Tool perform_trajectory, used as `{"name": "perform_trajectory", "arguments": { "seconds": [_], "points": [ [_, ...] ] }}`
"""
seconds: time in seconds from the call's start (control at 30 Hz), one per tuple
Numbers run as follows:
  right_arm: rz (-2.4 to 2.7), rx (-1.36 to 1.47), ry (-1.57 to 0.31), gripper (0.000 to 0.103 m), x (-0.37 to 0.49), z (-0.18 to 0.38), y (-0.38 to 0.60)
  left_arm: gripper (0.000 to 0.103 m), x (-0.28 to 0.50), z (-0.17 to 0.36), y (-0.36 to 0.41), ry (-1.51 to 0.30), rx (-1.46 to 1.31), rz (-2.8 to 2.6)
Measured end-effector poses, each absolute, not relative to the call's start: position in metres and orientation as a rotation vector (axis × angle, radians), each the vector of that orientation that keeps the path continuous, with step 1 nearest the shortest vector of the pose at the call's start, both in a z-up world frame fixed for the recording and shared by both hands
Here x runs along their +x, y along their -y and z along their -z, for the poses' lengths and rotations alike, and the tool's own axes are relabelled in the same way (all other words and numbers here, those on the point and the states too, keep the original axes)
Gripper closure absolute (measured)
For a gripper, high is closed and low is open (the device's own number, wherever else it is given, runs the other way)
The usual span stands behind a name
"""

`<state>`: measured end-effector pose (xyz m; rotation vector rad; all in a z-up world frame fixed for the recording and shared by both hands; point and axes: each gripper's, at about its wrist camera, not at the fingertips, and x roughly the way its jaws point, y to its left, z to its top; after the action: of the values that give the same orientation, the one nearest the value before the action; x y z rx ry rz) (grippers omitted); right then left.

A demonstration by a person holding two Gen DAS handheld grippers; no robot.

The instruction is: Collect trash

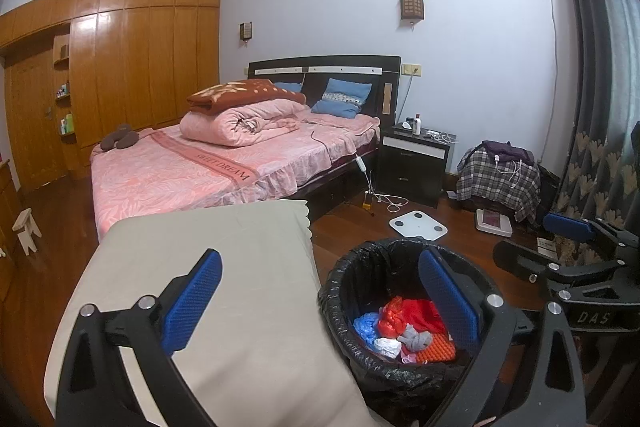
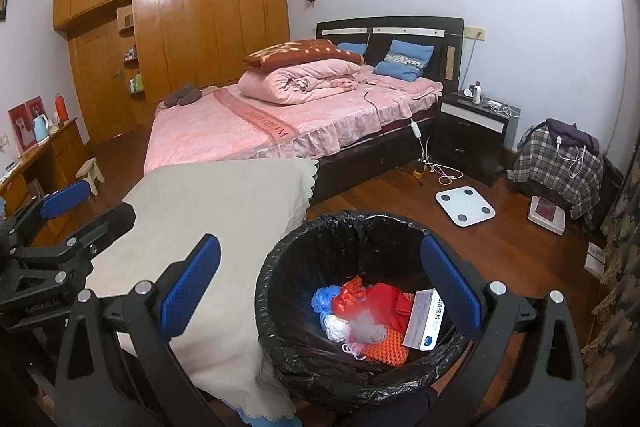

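A bin lined with a black bag (image 1: 340, 291) (image 2: 276, 291) stands on the wood floor beside a beige-covered surface (image 1: 208, 247) (image 2: 224, 203). It holds red, blue and white plastic bags, an orange mat and a grey wad (image 1: 416, 339). In the right wrist view a white carton (image 2: 424, 319) leans inside the bin and a grey wad (image 2: 366, 327) looks blurred. My left gripper (image 1: 320, 307) is open and empty, over the bin's left rim. My right gripper (image 2: 320, 295) is open and empty, above the bin. Each gripper shows at the edge of the other's view (image 1: 568, 227) (image 2: 64, 195).
A pink bed (image 1: 224, 163) (image 2: 304, 119) stands behind, with a dark nightstand (image 1: 412, 159) (image 2: 472, 131). White scales (image 1: 418, 223) (image 2: 464, 205), cables and a plaid-covered pile (image 1: 500, 179) (image 2: 560, 159) are on the floor. Curtains hang at the right; a wardrobe and desk stand at the left.
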<state>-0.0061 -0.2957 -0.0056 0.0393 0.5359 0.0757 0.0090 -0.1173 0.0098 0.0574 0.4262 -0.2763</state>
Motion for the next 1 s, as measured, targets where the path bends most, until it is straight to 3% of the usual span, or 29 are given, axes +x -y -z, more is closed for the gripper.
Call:
{"name": "perform_trajectory", "arguments": {
  "seconds": [1.0],
  "points": [
    [-0.076,0.036,-0.536,0.006,-0.0042,0.0061,0.2926,0.006,0.0102,-0.0102,0.1158,-0.430,0.058,0.275]
  ]
}}
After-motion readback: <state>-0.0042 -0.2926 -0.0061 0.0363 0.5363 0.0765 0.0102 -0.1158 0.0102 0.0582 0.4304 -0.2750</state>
